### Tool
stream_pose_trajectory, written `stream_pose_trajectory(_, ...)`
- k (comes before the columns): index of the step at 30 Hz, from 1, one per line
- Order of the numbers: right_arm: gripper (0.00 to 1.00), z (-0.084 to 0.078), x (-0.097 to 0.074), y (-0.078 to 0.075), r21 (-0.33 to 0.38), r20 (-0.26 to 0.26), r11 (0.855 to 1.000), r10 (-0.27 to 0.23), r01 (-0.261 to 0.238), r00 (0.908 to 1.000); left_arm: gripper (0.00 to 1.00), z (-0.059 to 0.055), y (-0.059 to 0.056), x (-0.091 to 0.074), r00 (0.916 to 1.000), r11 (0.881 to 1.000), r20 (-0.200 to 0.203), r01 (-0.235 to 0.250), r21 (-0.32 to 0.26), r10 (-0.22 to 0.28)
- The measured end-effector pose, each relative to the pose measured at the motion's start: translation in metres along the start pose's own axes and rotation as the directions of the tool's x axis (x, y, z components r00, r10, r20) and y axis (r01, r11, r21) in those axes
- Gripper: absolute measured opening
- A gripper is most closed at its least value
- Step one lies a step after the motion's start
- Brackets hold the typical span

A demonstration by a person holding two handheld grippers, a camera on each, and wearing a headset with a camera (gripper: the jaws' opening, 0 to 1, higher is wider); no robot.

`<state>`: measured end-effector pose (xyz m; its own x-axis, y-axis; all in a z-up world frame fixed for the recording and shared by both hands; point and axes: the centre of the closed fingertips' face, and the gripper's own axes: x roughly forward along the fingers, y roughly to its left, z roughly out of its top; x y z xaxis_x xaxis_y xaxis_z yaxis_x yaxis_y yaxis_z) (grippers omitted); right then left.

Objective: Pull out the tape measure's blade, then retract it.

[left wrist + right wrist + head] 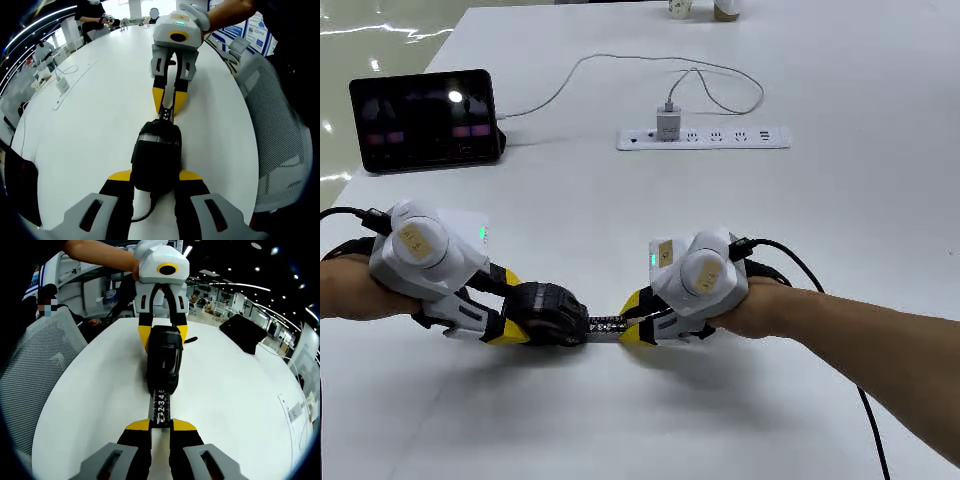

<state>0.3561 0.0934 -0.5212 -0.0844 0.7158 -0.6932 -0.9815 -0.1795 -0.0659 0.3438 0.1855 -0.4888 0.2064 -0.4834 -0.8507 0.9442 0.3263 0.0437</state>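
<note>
I see left hand-held gripper [155, 176] clamped on black tape measure [548, 313] case, down at white worktop [740, 400]. Right hand-held gripper [161, 426] pinches blade [161, 407] tip, short length out. Case likely rigid, chunky (easy grip). Blade thin, springy: I'd grip near tip.

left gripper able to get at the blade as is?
Probably not: the left gripper is shut on the tape measure case, and the right gripper pinches the short exposed blade.

On the worktop [620, 220], the tape measure [548, 313] is sitting between the left hand-held gripper's [510, 306] jaws, its blade [605, 325] is reaching forward into the facing right hand-held gripper [634, 320], and a tablet [425, 118] and power strip [705, 138] are lying beyond both.
</note>
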Motion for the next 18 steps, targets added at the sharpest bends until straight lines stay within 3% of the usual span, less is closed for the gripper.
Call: stream_pose_trajectory(18,0.09,-0.017,-0.018,0.002,0.009,-0.018,1.000,-0.010,0.011,0.9998,0.25,0.001,-0.001,0.000,0.9999,1.000,-0.011,0.001,0.002,-0.001)
